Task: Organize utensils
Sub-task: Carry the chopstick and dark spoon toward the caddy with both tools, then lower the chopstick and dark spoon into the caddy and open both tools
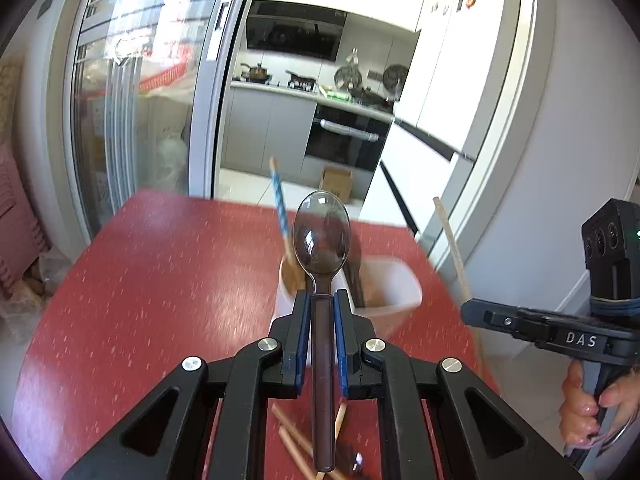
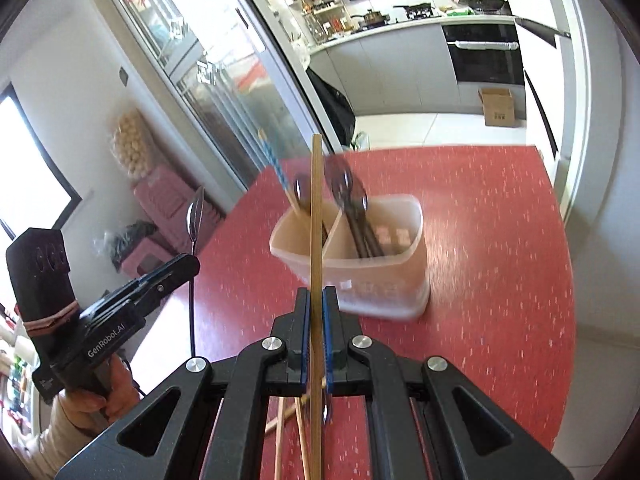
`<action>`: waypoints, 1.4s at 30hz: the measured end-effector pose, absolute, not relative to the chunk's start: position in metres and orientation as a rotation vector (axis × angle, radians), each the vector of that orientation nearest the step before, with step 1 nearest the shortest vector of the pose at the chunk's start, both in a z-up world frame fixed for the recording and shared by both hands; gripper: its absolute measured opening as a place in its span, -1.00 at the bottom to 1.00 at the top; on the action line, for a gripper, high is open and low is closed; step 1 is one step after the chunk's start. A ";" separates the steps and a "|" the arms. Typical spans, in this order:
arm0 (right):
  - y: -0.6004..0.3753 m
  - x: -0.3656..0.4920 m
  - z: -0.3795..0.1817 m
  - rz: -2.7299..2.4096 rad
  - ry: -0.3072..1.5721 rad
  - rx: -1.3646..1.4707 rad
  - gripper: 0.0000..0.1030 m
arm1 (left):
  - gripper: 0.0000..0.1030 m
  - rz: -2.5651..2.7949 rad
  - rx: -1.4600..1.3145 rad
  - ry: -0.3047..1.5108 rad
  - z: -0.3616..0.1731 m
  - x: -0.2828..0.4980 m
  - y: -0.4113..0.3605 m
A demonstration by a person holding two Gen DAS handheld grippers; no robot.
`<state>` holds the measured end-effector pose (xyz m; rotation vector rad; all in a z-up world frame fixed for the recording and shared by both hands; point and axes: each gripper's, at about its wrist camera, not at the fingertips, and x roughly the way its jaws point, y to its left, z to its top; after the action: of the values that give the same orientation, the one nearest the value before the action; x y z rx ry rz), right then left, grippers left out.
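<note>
- We are at a red speckled counter (image 2: 480, 240) that faces an open kitchen, with a glass sliding door on the left and a pale fridge on the right.
- On the far part of the counter stands a translucent two-compartment holder (image 2: 400, 280). Its right compartment has several dark spoons, and its left one has a blue-patterned chopstick (image 1: 279, 200) leaning out (everything there is motion-blurred).
- Our left hand-held gripper (image 1: 323, 300) is closed snugly on the handle of a smoky clear spoon (image 1: 322, 236), bowl up and upright, hovering just on the near side of the holder.
- We judge that spoon to be light, rigid and slick plastic. The hold sits on the neck just below the bowl, which steadies the bowl, while the long tail hangs free below.
- Our right hand-held gripper (image 2: 316, 300) is pinched shut on a plain wooden chopstick (image 2: 317, 216), held vertical, gripped around mid-length and lined up in front of the holder's left compartment.
- The chopstick looks light, stiff and thin. It could pivot between the pads, so a mid-shaft grip seems sensible to us.
- More wooden chopsticks (image 1: 292, 440) lie loose on the near counter beneath the grippers, and they will need a pinch across the shaft.
</note>
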<state>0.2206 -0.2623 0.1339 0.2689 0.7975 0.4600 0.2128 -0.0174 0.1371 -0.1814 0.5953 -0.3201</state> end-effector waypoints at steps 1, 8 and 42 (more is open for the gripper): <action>-0.263 0.228 0.138 0.458 0.786 0.274 -0.88 | -0.20 -0.321 -0.183 0.584 0.139 0.218 -0.018; -0.260 0.277 0.154 0.458 0.726 0.314 -0.88 | -0.20 -0.323 -0.215 0.510 0.156 0.262 -0.022; -0.227 0.323 0.082 0.334 0.410 0.016 -0.88 | -0.20 -0.157 -0.066 0.420 0.079 0.309 -0.061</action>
<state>0.3234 -0.2265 0.0820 0.0158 0.4095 0.3340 0.3095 -0.0612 0.0793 -0.0655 0.4197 -0.1568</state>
